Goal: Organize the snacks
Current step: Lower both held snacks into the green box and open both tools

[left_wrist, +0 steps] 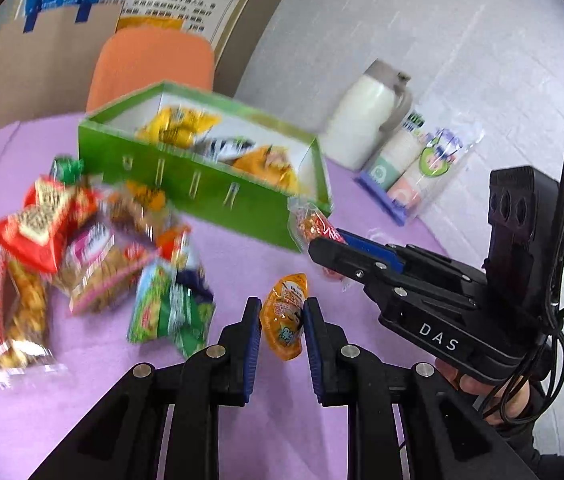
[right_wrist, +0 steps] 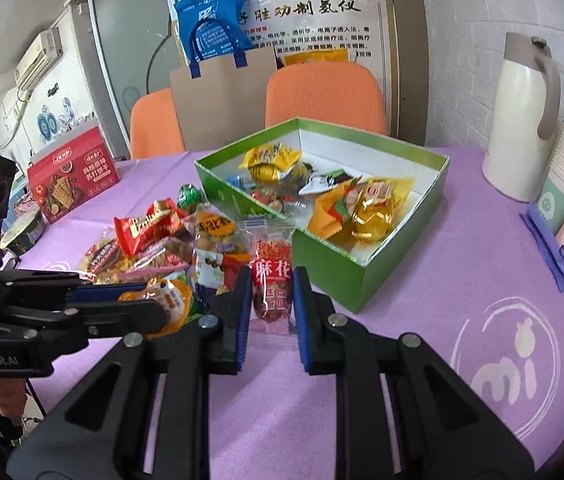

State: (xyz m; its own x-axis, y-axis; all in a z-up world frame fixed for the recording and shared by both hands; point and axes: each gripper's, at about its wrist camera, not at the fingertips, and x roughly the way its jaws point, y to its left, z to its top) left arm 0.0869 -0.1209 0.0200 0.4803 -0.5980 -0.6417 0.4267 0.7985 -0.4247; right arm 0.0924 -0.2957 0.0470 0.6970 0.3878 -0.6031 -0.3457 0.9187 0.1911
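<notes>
Here, blurred by motion in the left wrist view: a heap of snack packets (left_wrist: 82,256) on the purple tablecloth (left_wrist: 242,256), prints unreadable; sharp and legible in the right wrist view, same heap (right_wrist: 162,236) just left of the green box (right_wrist: 333,264). Cut off at the bottom edge of both views, the black gripper bodies.

Left gripper (left_wrist: 282,320) nearly closed, blue ribbed pads pinching a glossy orange jelly pouch (left_wrist: 283,316), rounded and teardrop-shaped, clear of the cloth. Half hidden in the right wrist view, the same pouch (right_wrist: 170,300) behind the left gripper's black fingers. Right gripper (right_wrist: 272,300) nearly closed too, clamped on a clear crinkly packet with red print (right_wrist: 272,280), fried twists inside; lower seam hanging between the pads. From the left wrist view, only the packet's top (left_wrist: 309,224) showing beyond the right gripper's fingers (left_wrist: 337,254).

Green cardboard box, open-topped, white inside, holding yellow foil-like wrappers (right_wrist: 361,208) and a few smaller sweets hard to make out.

Only in the right wrist view: a red cracker carton (right_wrist: 74,180) at the table's far left, a white logo printed on the cloth (right_wrist: 509,364). Seen in both: cream thermos jug (right_wrist: 521,116), wrapped stack of paper cups (left_wrist: 413,168), orange chair backs (right_wrist: 325,92), blue tote bag (right_wrist: 214,20). A hand partly visible beneath each gripper grip, mostly hidden.
</notes>
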